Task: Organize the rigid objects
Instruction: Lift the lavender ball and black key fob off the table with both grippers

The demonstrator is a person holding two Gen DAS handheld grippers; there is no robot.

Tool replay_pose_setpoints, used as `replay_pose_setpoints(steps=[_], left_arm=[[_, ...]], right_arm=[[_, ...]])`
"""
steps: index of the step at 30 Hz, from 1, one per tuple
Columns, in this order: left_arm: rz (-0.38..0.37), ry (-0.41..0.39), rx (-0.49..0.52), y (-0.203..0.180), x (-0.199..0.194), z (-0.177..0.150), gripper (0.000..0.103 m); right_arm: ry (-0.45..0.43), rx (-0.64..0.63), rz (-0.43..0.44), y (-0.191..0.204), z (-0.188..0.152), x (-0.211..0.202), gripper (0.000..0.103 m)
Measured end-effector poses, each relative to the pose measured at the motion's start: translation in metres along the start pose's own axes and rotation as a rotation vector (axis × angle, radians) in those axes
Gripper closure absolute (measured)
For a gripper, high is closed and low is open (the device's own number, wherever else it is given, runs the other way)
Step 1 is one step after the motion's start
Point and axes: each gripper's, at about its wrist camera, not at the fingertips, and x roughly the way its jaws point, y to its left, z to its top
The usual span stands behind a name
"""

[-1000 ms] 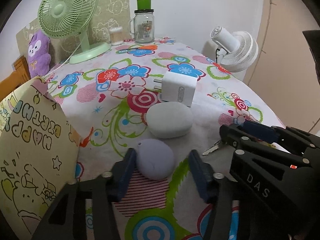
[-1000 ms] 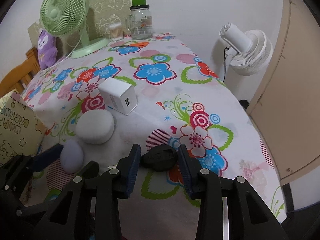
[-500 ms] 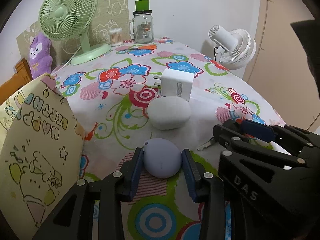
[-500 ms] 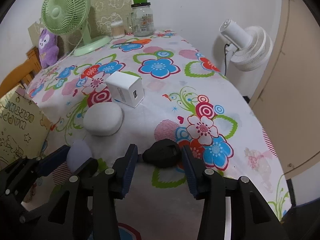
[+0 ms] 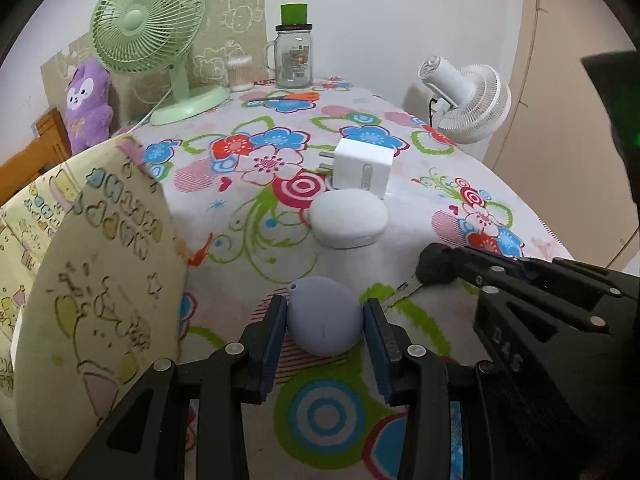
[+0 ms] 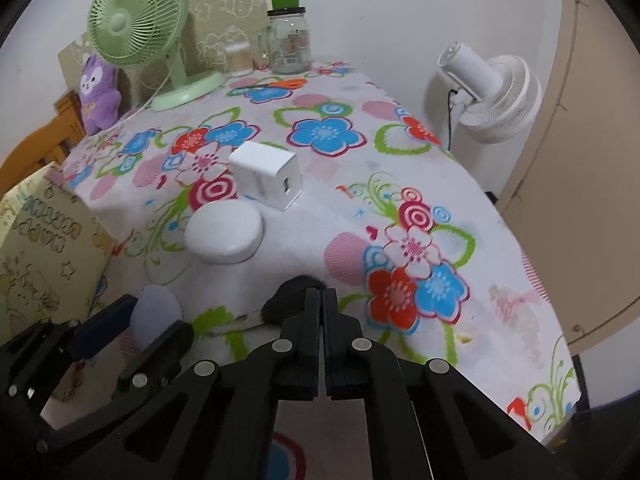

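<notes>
A round lavender case lies on the flowered tablecloth, and my left gripper is shut on it, a blue pad pressing each side. My right gripper has its jaws closing to a thin slit, and they pinch a black key fob that sticks out to the left of the tips. In the left wrist view the key fob sits at that gripper's tip, its metal blade pointing down-left. A white oval case and a white charger lie just beyond.
A yellow birthday gift bag stands close on the left. At the back are a green fan, a purple plush, a glass jar and orange scissors. A white fan stands off the table's right edge.
My left jaws have closed from wide apart onto the lavender case. My right jaws, which stood either side of the black fob, have come together on it.
</notes>
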Motion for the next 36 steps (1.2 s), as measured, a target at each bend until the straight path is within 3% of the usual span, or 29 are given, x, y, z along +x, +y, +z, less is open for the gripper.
replay_pose_setpoints(steps=[7,11,13,22,36], left_arm=[[0.001,0.018,0.017,0.0,0.001,-0.008,0.063],[-0.004,0.02,0.019,0.0,0.002,-0.008,0.063],[-0.01,0.028,0.027,0.0,0.003,-0.008,0.063],[-0.001,0.028,0.025,0.0,0.005,-0.004,0.063],[-0.014,0.033,0.052,0.0,-0.001,-0.011,0.063]], right_arm=[[0.028,-0.092,-0.001,0.005,-0.005,-0.002,0.07],[0.042,-0.109,0.024,0.002,-0.004,0.002,0.064],[0.047,-0.116,0.071,0.003,-0.003,0.005,0.047],[-0.008,-0.217,0.069,0.015,0.007,0.013,0.047],[0.038,-0.213,0.118,0.015,0.004,0.013,0.047]])
